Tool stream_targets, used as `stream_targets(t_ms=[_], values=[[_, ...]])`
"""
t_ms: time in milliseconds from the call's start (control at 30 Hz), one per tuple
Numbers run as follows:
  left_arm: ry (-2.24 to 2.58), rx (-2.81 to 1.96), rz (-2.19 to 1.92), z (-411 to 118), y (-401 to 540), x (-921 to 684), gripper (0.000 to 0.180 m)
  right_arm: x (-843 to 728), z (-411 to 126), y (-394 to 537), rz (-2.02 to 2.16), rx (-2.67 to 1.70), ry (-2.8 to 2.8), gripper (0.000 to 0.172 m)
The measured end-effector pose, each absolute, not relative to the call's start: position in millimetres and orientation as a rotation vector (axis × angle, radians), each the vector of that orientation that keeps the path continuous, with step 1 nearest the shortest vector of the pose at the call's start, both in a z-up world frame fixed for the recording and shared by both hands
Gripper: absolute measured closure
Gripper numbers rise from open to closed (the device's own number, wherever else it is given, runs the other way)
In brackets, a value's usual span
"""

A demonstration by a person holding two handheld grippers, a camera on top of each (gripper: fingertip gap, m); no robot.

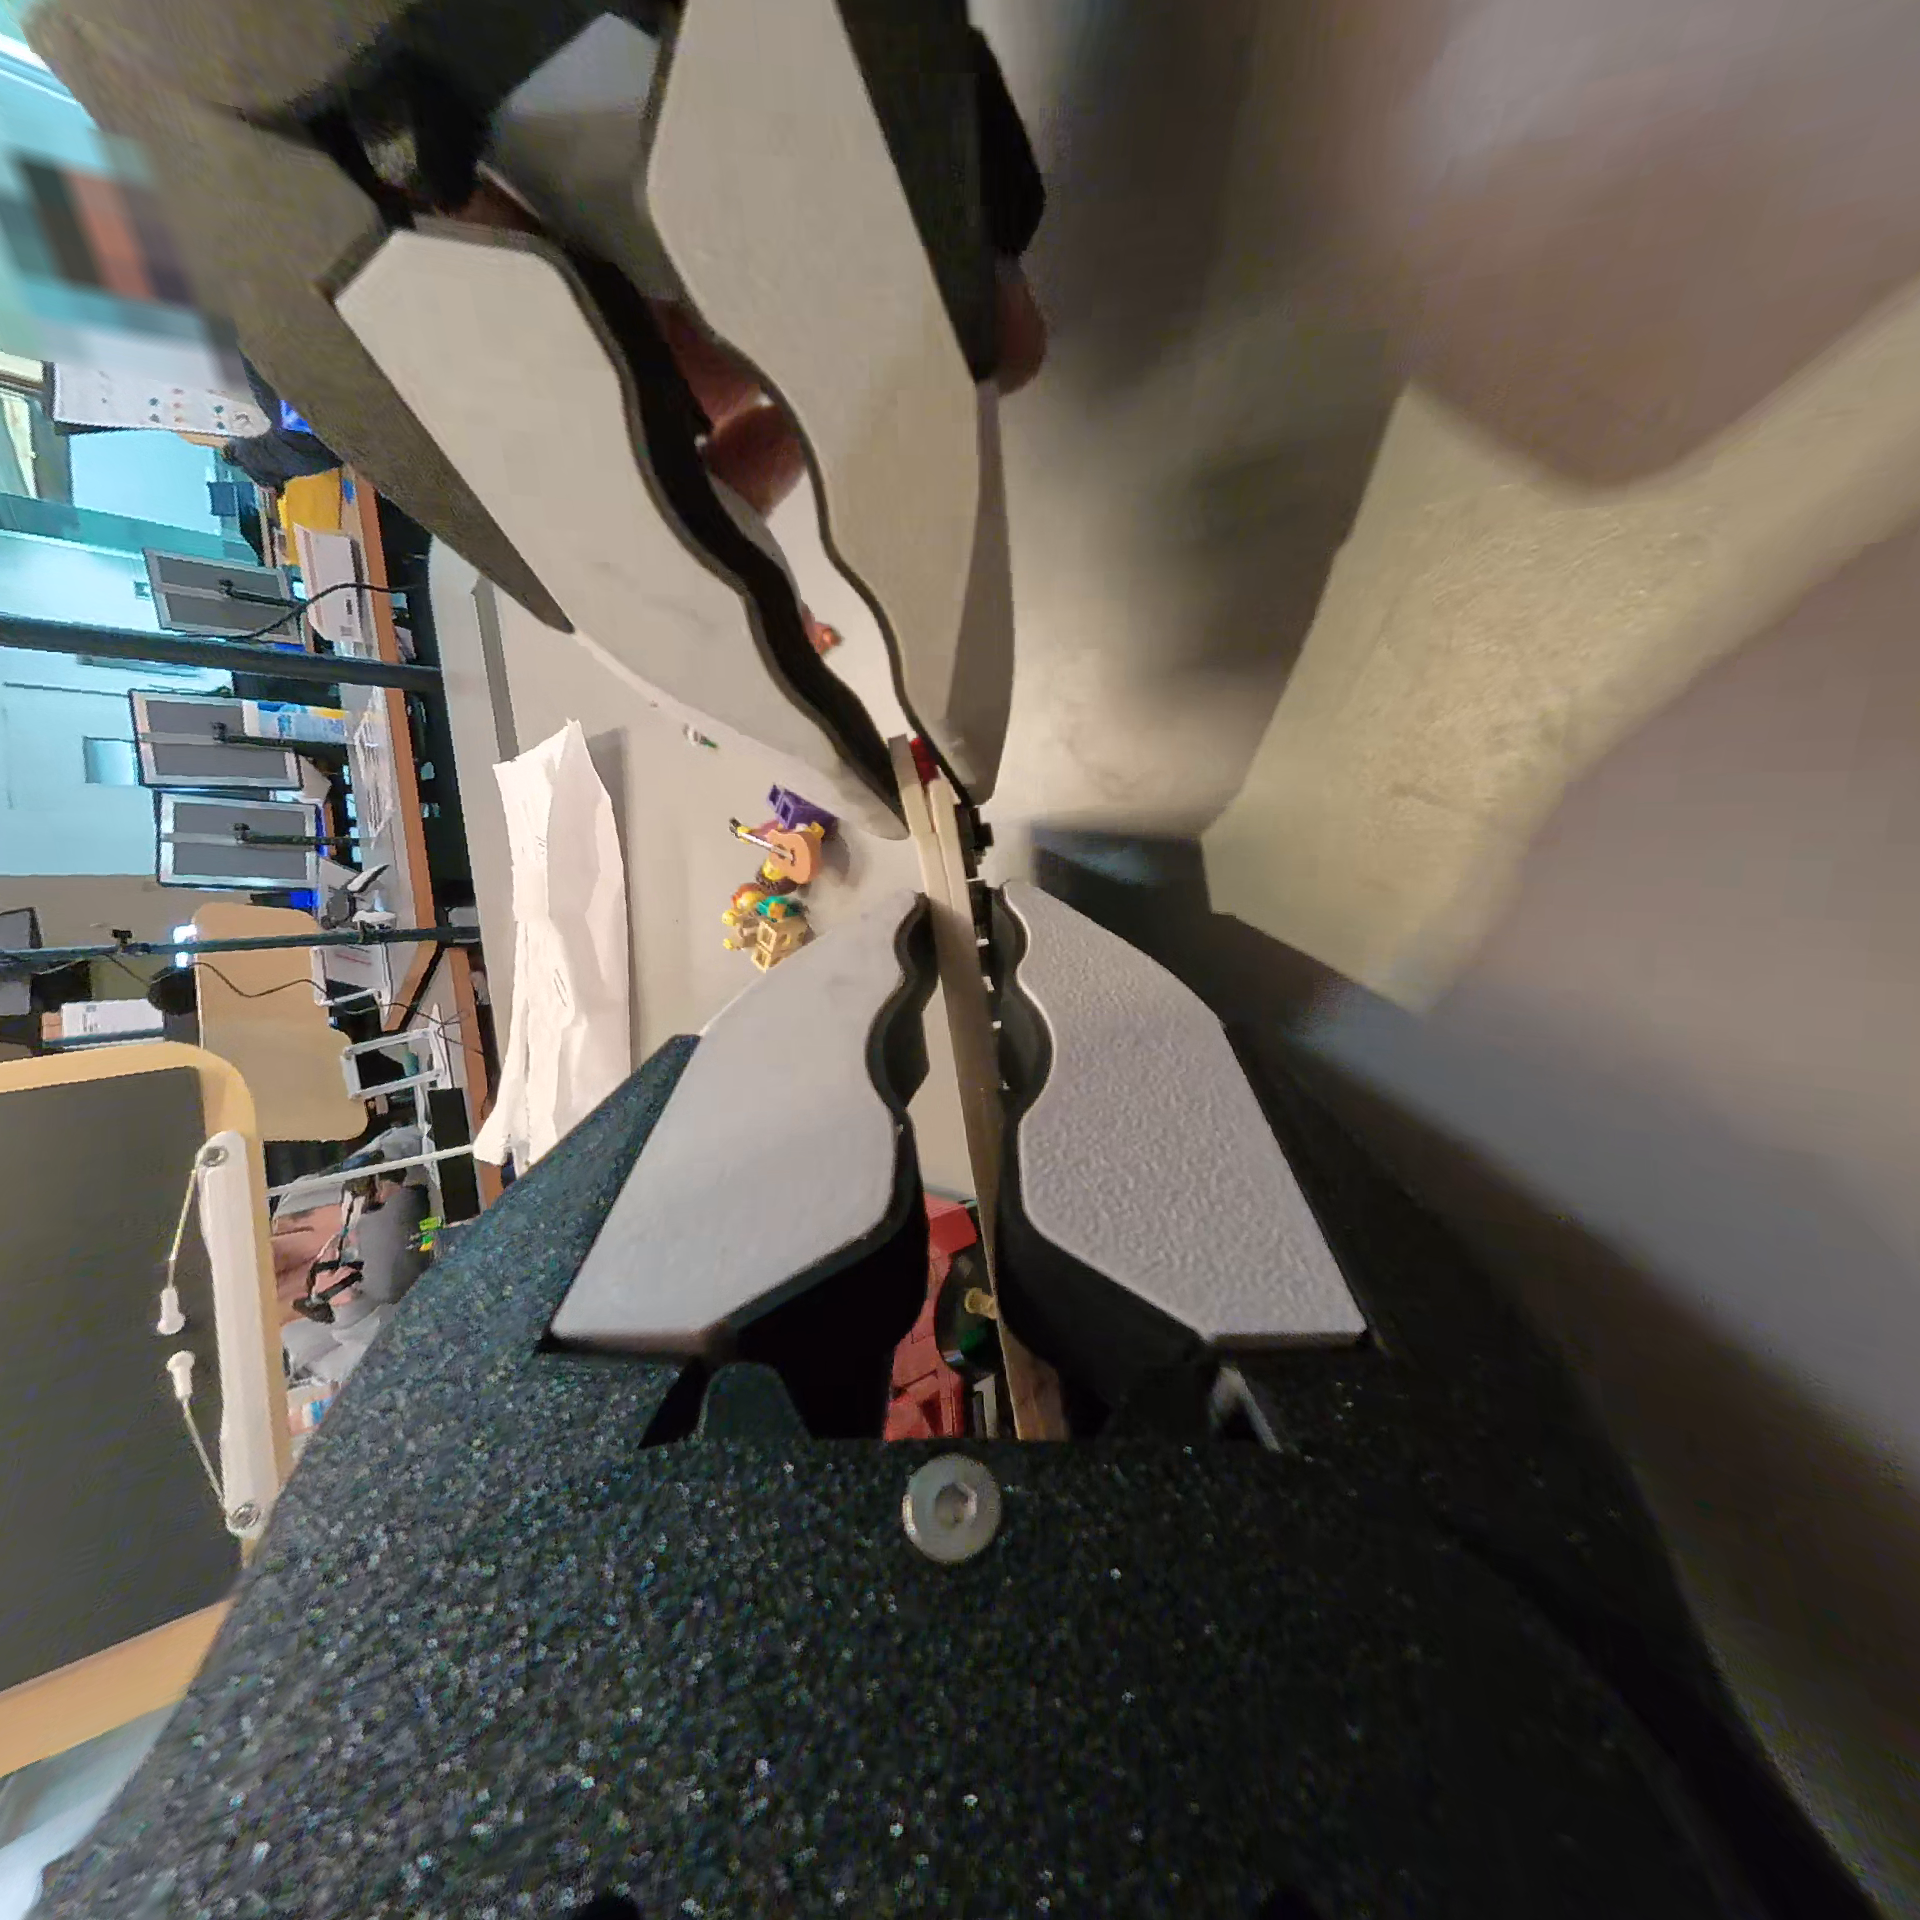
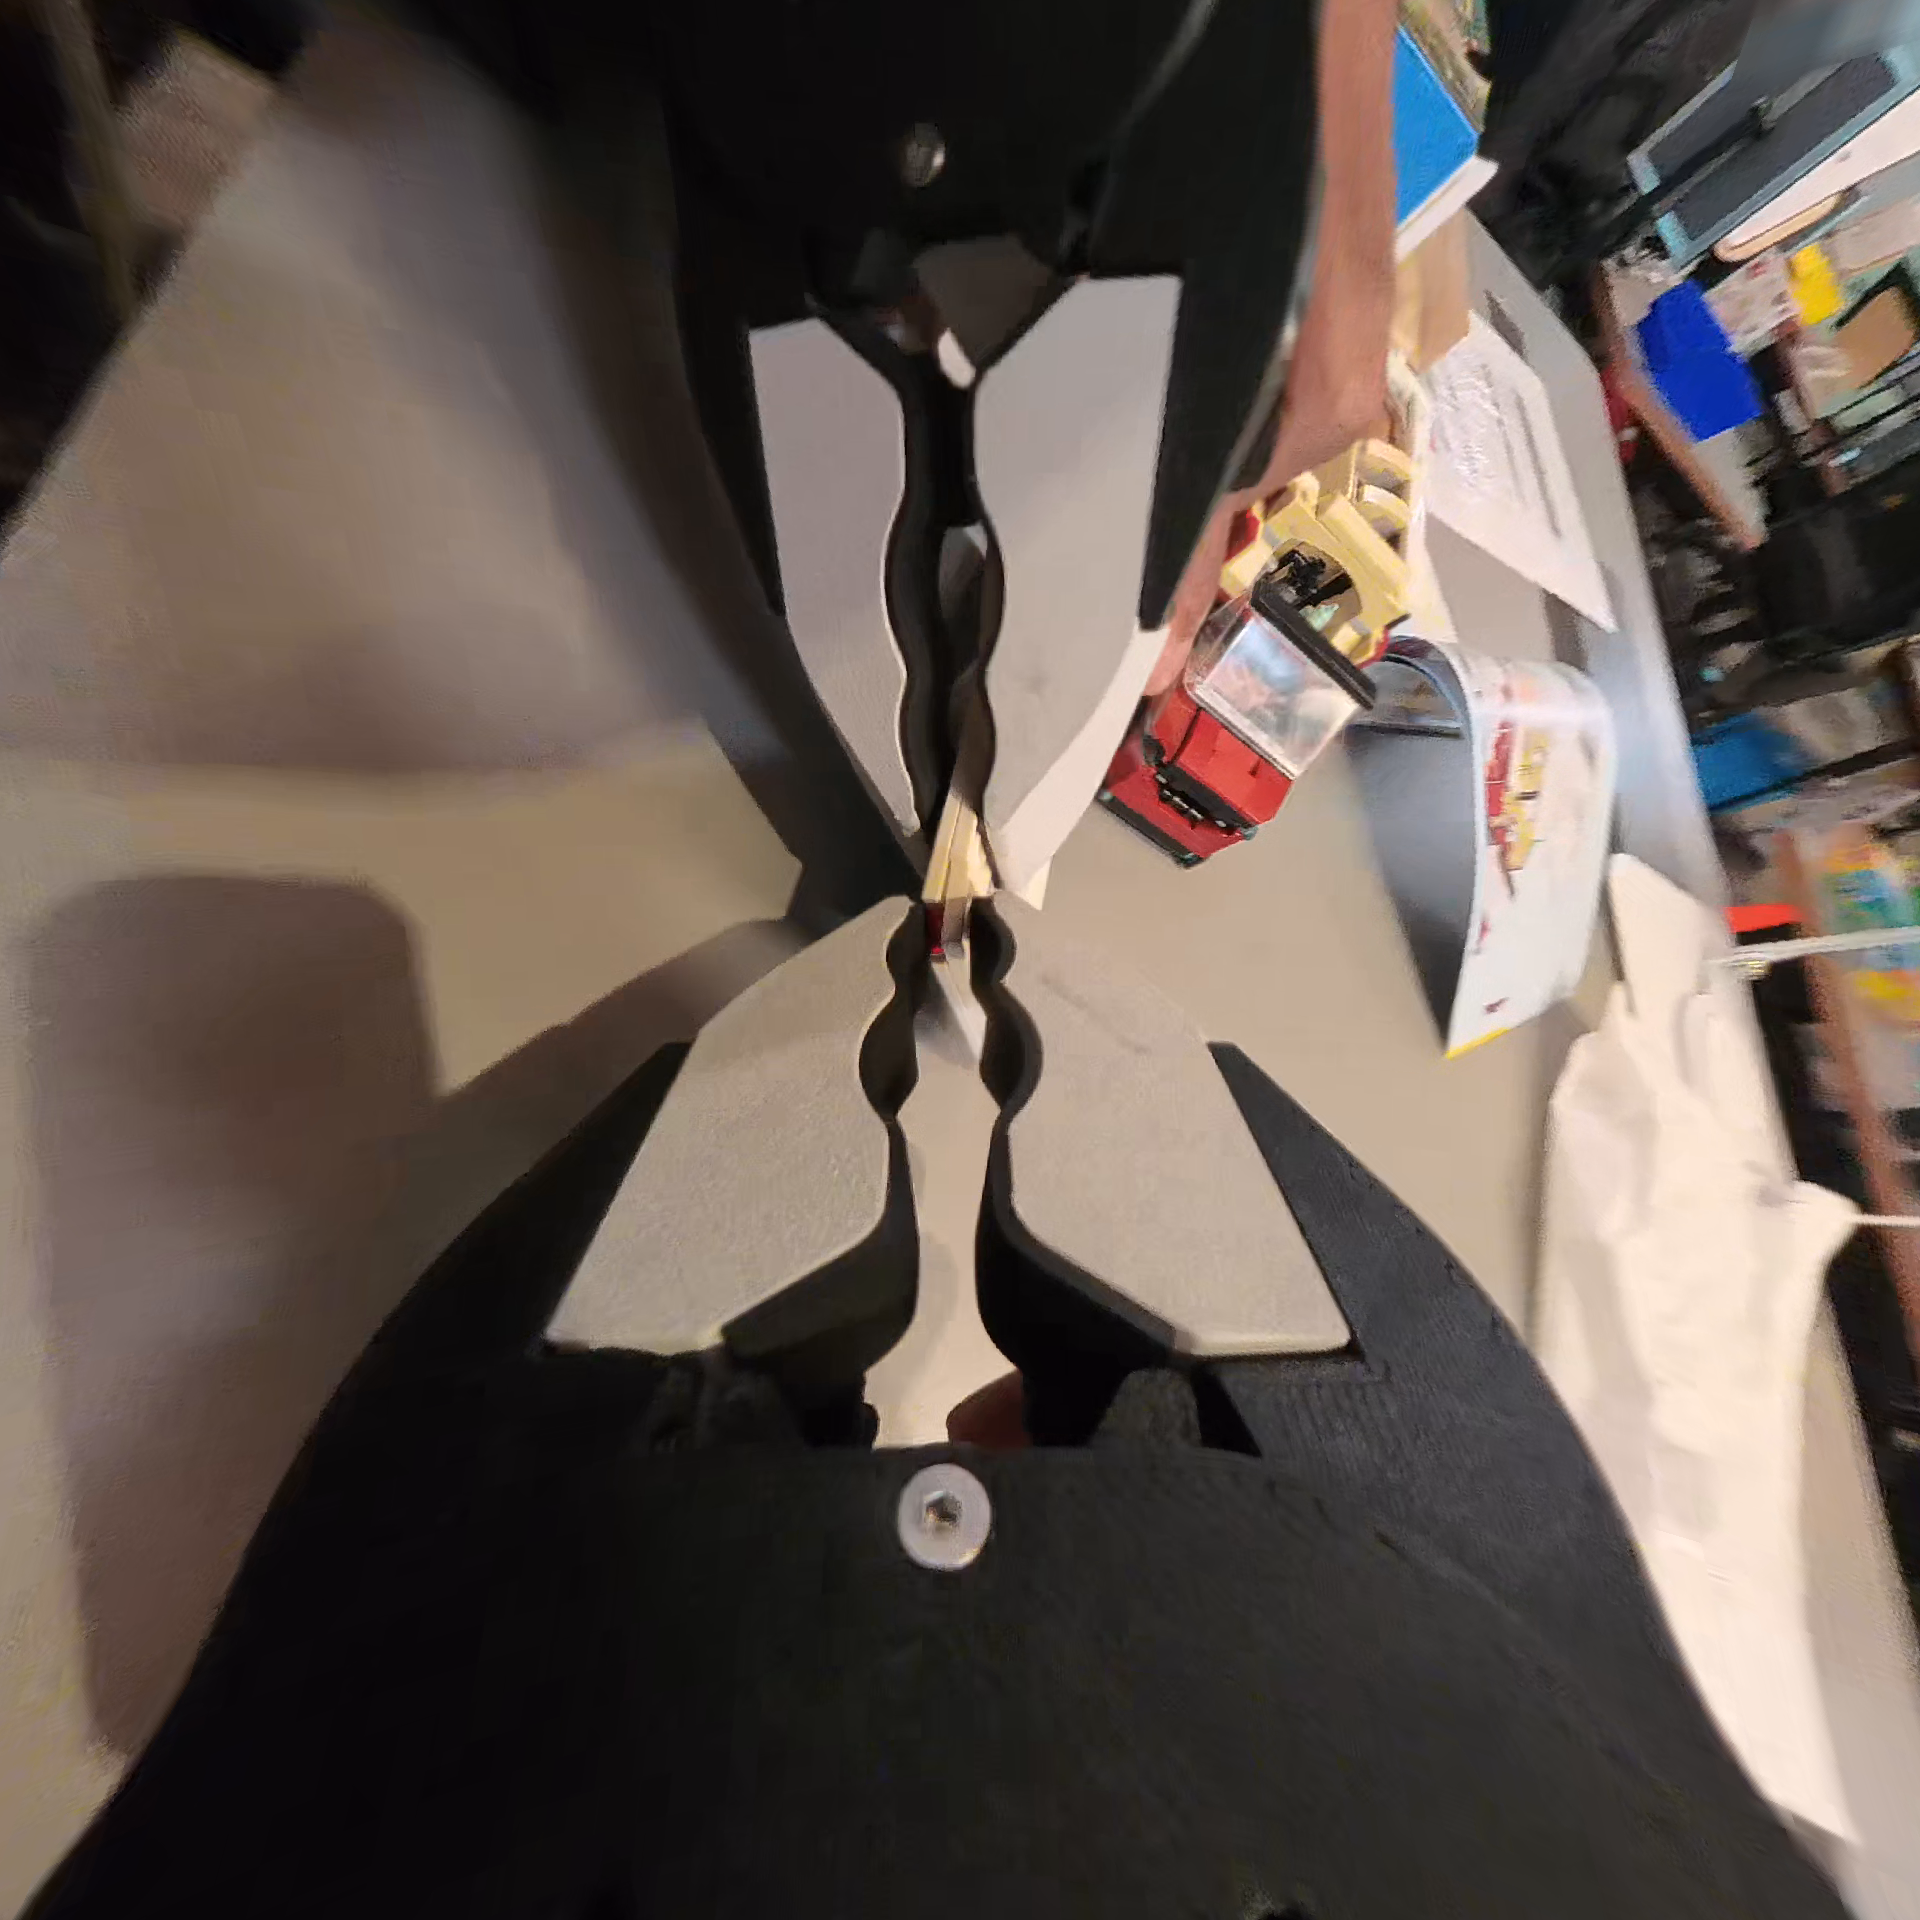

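My left gripper (image 1: 968, 902) is shut on a thin tan brick plate (image 1: 961, 997) with black parts along its right side. The plate runs between the pads and sticks out past the fingertips. My right gripper (image 2: 945, 920) faces it tip to tip and is shut on a small red and grey piece (image 2: 940, 935) at the plate's far end (image 2: 961, 842). The right gripper's fingers (image 1: 831, 436) fill the top of the left wrist view. A red brick vehicle (image 2: 1210, 758) with a clear windscreen and cream parts shows beside the left gripper's finger (image 2: 1081, 623). I cannot tell whether it joins the plate.
Toy figures with a guitar and a purple brick (image 1: 774, 883) lie on the grey table (image 1: 686, 831) beside white paper (image 1: 561, 935). An open instruction booklet (image 2: 1527, 831), a printed sheet (image 2: 1507, 468) and a white bag (image 2: 1683, 1299) lie to the right. A hand (image 2: 1340, 312) shows above. Only a small space, under 4 cm, lies between the two pairs of fingers.
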State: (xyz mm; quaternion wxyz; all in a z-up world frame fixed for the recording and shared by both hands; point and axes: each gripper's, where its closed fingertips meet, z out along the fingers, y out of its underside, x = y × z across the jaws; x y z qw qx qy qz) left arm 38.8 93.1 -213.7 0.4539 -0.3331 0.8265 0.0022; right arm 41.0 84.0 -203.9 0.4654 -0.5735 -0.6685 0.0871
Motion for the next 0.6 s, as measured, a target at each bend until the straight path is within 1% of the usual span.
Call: stream_targets(t_ms=[167, 367, 600], values=[[2.056, -0.766, 0.007, -214, 88, 39, 0.171, 40, -204, 77, 0.421, -1.484, -1.622, 0.164], [2.076, -0.705, 0.0, -216, 83, 40, 0.171, 40, -205, 69, 0.556, -1.528, -1.631, 0.163], [2.079, -0.691, 0.02, -218, 84, 40, 0.171, 40, -207, 70, 0.488, -1.466, -1.656, 0.161]])
